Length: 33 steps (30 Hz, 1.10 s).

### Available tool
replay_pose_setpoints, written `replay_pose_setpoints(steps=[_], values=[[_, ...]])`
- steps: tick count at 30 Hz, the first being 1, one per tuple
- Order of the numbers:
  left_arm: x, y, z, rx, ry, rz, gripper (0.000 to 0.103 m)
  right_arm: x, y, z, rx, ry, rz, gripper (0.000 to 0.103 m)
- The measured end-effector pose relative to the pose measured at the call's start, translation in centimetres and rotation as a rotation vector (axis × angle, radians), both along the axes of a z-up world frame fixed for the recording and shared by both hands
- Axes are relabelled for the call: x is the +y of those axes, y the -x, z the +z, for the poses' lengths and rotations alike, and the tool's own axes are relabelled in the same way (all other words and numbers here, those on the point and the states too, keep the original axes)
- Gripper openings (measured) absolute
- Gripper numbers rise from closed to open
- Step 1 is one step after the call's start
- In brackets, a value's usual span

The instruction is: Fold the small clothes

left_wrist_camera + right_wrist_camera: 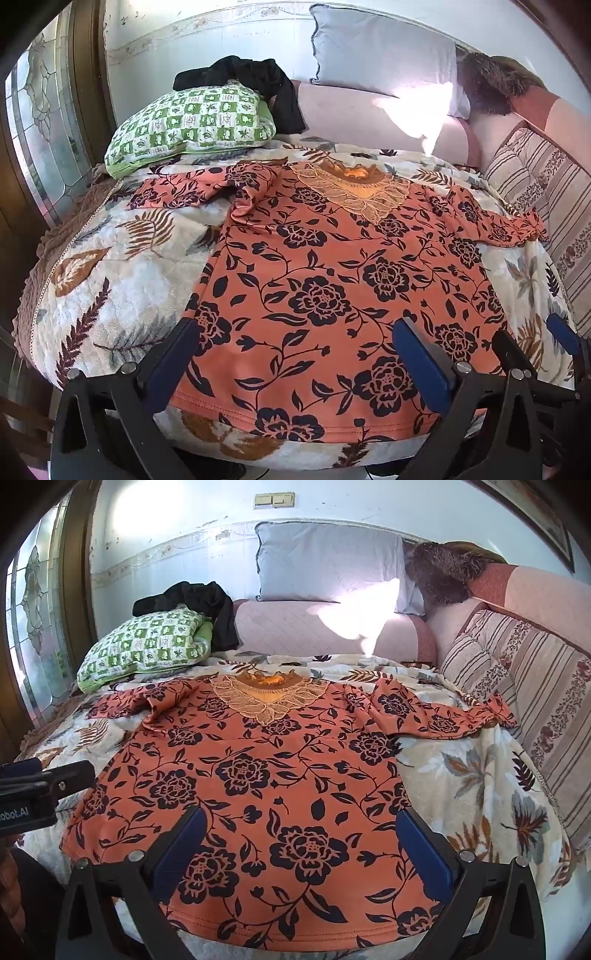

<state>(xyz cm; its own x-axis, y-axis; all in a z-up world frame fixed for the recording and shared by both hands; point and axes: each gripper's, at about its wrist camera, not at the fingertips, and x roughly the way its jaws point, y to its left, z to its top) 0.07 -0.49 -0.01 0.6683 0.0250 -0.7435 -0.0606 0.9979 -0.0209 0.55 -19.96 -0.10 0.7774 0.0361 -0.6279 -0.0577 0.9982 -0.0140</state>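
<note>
An orange top with dark flowers (332, 280) (258, 775) lies spread flat on a leaf-print blanket (110, 288) (480, 782). Its lace collar (354, 192) (266, 698) is at the far end and its hem faces me. Both sleeves stick out sideways, and the left one (192, 188) is rumpled. My left gripper (299, 354) is open above the hem's left part, its blue-padded fingers (177, 354) wide apart. My right gripper (303, 845) is open over the hem's right part, gripping nothing. Each gripper also shows in the other view, the right gripper (539, 343) and the left gripper (55, 775).
A green checked pillow (192, 125) (144, 642) with a black garment (251, 81) (199, 602) on it sits at the far left. A grey-blue pillow (328, 565) leans on the wall. Striped cushions (535, 686) line the right side. A glass door (48, 122) stands left.
</note>
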Motion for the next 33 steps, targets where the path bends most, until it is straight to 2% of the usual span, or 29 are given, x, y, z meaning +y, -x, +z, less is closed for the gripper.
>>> replay_pose_setpoints(steps=[33], values=[[0.19,0.44,-0.16,0.003,0.011,0.000,0.103,-0.56,0.29,0.73,-0.025,-0.003,-0.017,0.103]])
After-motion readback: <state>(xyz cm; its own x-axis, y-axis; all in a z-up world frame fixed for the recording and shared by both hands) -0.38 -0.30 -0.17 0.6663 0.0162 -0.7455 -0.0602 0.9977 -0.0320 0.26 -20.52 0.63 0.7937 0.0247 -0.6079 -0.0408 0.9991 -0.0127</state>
